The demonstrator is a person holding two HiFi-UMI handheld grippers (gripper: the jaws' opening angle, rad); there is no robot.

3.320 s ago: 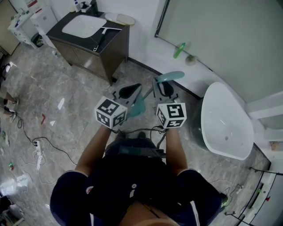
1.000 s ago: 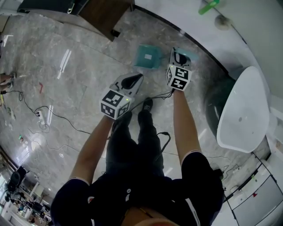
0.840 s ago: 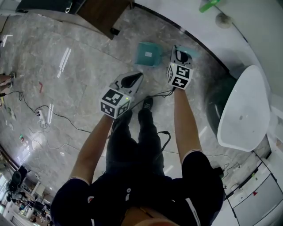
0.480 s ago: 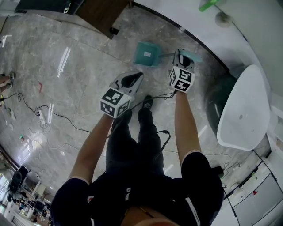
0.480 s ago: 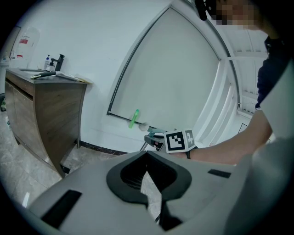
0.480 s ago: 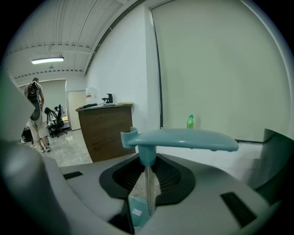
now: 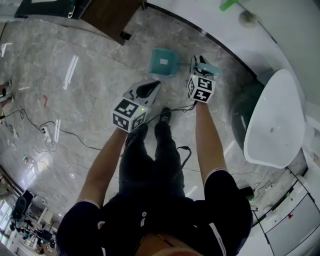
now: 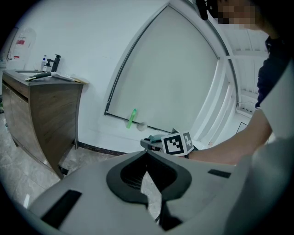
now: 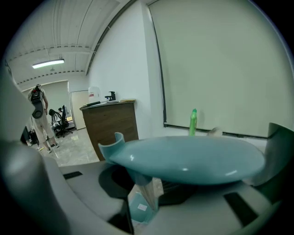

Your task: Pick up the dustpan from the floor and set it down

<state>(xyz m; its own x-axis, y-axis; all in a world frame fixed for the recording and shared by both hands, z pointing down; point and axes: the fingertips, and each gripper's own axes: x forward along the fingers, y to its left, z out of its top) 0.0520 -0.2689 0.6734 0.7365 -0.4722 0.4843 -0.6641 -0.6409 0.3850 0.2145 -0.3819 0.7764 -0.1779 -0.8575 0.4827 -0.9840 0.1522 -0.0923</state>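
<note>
A teal long-handled dustpan has its pan (image 7: 164, 62) low at the marble floor, in front of my feet; I cannot tell whether it touches. In the right gripper view, its broad teal handle grip (image 9: 188, 158) lies across the jaws, and the pan (image 9: 140, 207) shows far below. My right gripper (image 7: 200, 63) is shut on that handle. My left gripper (image 7: 154, 84) hangs to the left of it and a little nearer to me, apart from the dustpan. Its fingertips (image 8: 147, 153) meet with nothing between them.
A white bathtub (image 7: 272, 125) stands at the right and a dark wood vanity cabinet (image 7: 107, 12) at the upper left. A green bottle (image 7: 227, 5) sits on the wall ledge. Cables and a power strip (image 7: 47, 132) lie on the floor at the left.
Since the oldest frame the dustpan has gone from hanging near the grippers to down at the floor. Over the last second my right gripper sank slightly with the handle; the left stayed still.
</note>
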